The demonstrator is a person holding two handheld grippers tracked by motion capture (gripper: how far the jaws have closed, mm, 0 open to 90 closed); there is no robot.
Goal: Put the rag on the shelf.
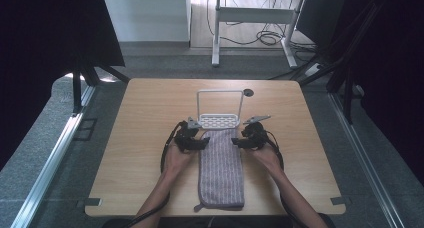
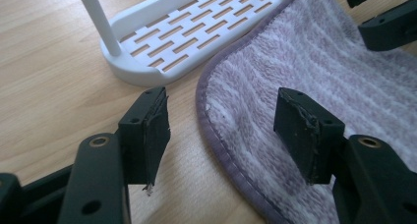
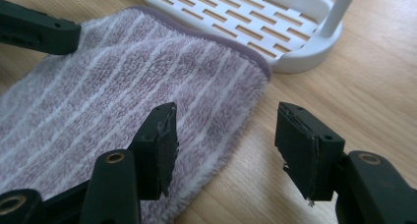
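1. As both claws sit at the far end of the towel [image 1: 221, 168], the relation that governs the coming move is plain: the towel lies flat on the table [image 1: 145, 118] between the two hands, its long axis running from the person's edge toward the white rack [image 1: 219, 119].
2. Left claw [image 1: 204, 142]: placed at the towel's far left corner. In the left gripper view its jaws stand apart, one over bare wood, the other over the pile, so that the bound hem [image 2: 209, 135] lies between them. Nothing is clamped.
3. Right claw [image 1: 235, 142]: placed at the far right corner, mirror fashion. In the right gripper view its jaws are likewise apart and straddle the towel's side edge [image 3: 231, 140], one over cloth, one over wood. Nothing is clamped.
4. Neither hand is nearer than the other; each claw is at its own corner, level across the towel's width.
5. Rack position: just beyond the towel's far edge. The towel's hem seems to touch or slightly overlap the slotted base [image 2: 196, 32]; whether it rests on the base cannot be settled.
6. Judgement: the work in hand appears to be a two-corner pick of the far edge. Each claw needs only to close on the hem already between its jaws.
7. Count: one towel, one rack with one upright hoop, two claws, two hands, one table.
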